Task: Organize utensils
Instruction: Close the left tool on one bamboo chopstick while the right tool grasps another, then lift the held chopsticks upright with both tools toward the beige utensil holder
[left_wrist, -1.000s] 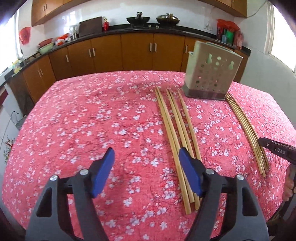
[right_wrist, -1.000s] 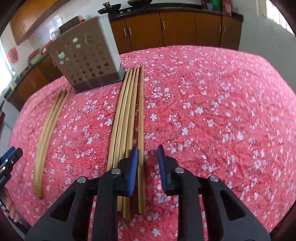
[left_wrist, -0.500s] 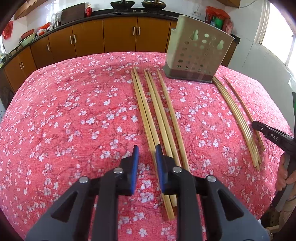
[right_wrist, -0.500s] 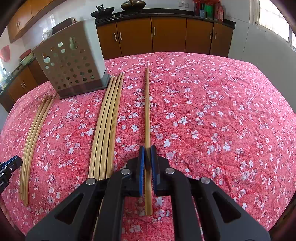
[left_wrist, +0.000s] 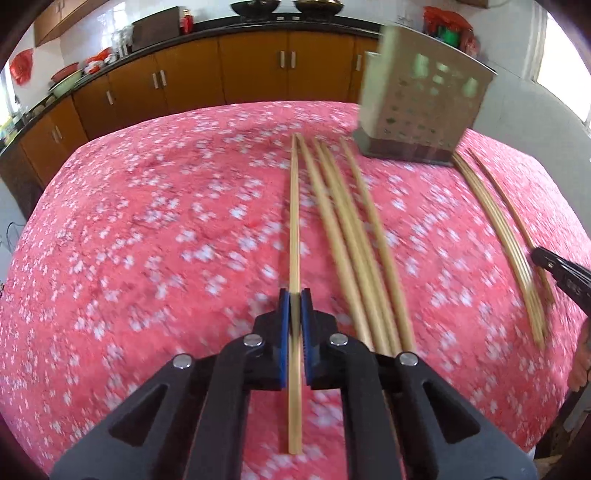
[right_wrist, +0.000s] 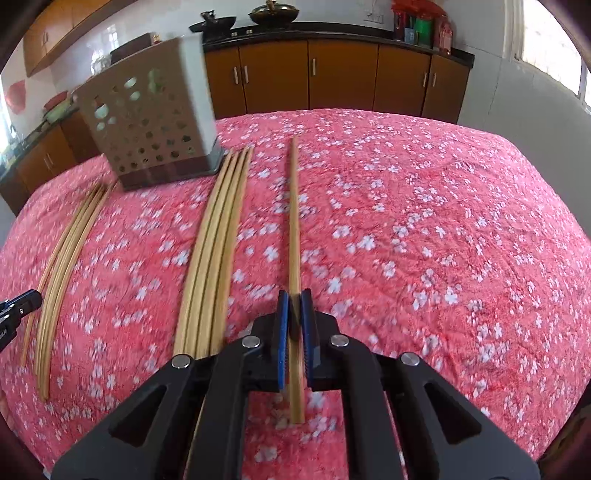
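Left wrist view showed the left gripper (left_wrist: 294, 301) closed on a single chopstick (left_wrist: 294, 229), with the blue pads pressed against both of its sides. This chopstick ran straight away from the jaws, along the same line as the fingers, and its far tip pointed toward the back of the table (left_wrist: 147, 229). A short part of it passed back between the fingers toward the camera. Just to its right lay a loose group of chopsticks (left_wrist: 347, 236), close beside it but separate from it, with nearly the same direction.

Right wrist view showed the right gripper (right_wrist: 294, 301) also closed, holding another chopstick (right_wrist: 293, 221) in the same way, in line with its fingers. A tight bundle of chopsticks (right_wrist: 218, 243) lay to its left, apart from the held one.

The perforated holder (left_wrist: 421, 107) stood upright at the far side of the table, between the two grippers. Seen from the left gripper it was ahead and to the right; seen from the right gripper it was ahead and to the left. I could not tell which hand was nearer to it. In my judgement, each chopstick now lay nearly flat, so it would need to be tilted upright before it could go down into the open top of the holder.
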